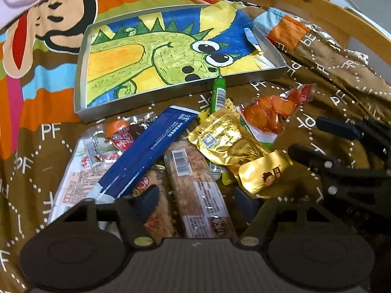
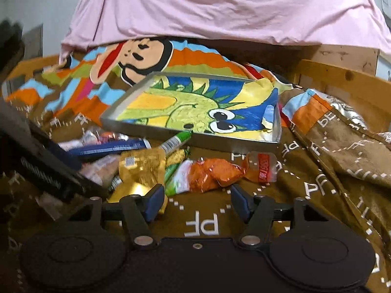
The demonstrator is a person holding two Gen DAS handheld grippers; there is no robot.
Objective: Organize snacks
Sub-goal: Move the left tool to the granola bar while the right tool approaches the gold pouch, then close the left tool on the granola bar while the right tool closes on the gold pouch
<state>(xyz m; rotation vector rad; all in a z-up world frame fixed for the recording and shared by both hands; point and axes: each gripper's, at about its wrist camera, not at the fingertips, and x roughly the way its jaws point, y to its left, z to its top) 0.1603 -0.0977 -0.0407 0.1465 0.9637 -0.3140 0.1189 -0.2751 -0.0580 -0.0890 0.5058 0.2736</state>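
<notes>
Snack pile (image 1: 195, 146) on cloth (image 1: 317, 92), before tray (image 1: 156, 95); stick snack (image 1: 218, 95) touching tray wall.

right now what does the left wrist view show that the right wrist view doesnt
Only the left wrist view: the long cracker pack with a barcode lying between the left gripper fingers, not yet pressed, seen clearly.

Only the right wrist view: the right gripper over bare brown cloth, jaws open, and the pink sheet filling the background.

Both: the dinosaur tray with no snacks in it, blue packet, gold pouch, orange snack pack, green stick.
</notes>
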